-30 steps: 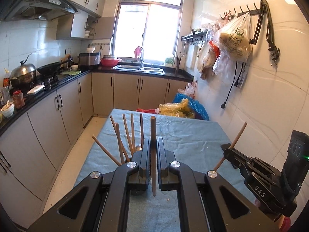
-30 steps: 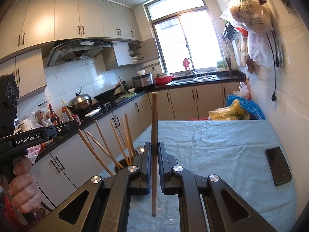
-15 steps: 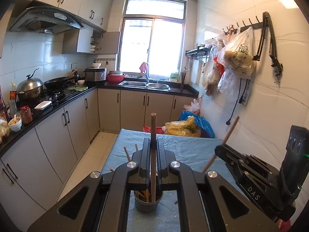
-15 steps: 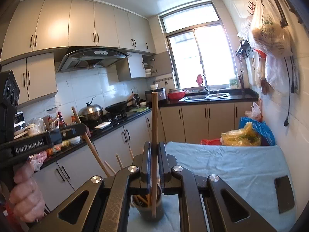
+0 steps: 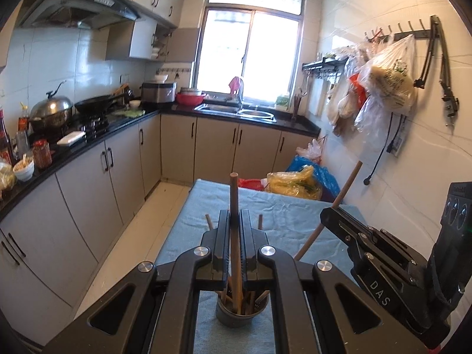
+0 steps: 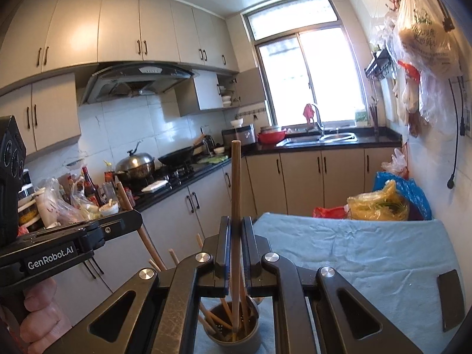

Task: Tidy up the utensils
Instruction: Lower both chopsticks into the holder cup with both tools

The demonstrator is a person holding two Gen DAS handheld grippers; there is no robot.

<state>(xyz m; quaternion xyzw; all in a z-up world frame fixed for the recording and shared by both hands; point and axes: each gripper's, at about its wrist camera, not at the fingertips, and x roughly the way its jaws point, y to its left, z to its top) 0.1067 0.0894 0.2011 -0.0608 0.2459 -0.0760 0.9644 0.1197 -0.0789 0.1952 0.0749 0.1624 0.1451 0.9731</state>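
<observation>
My left gripper is shut on an upright wooden chopstick whose lower end reaches into a dark round utensil holder with several chopsticks in it. My right gripper is shut on another upright wooden chopstick, its tip inside the same holder. The holder stands on the blue cloth-covered table. The right gripper also shows in the left wrist view, with its chopstick tilted. The left gripper shows in the right wrist view.
A black phone lies on the table at the right. Plastic bags sit past the table's far end. Cabinets and a cluttered counter run along the left. Bags hang on the right wall.
Both grippers have risen and tilted back, and now stand over the holder. The held chopsticks' lower ends have gone down into it.
</observation>
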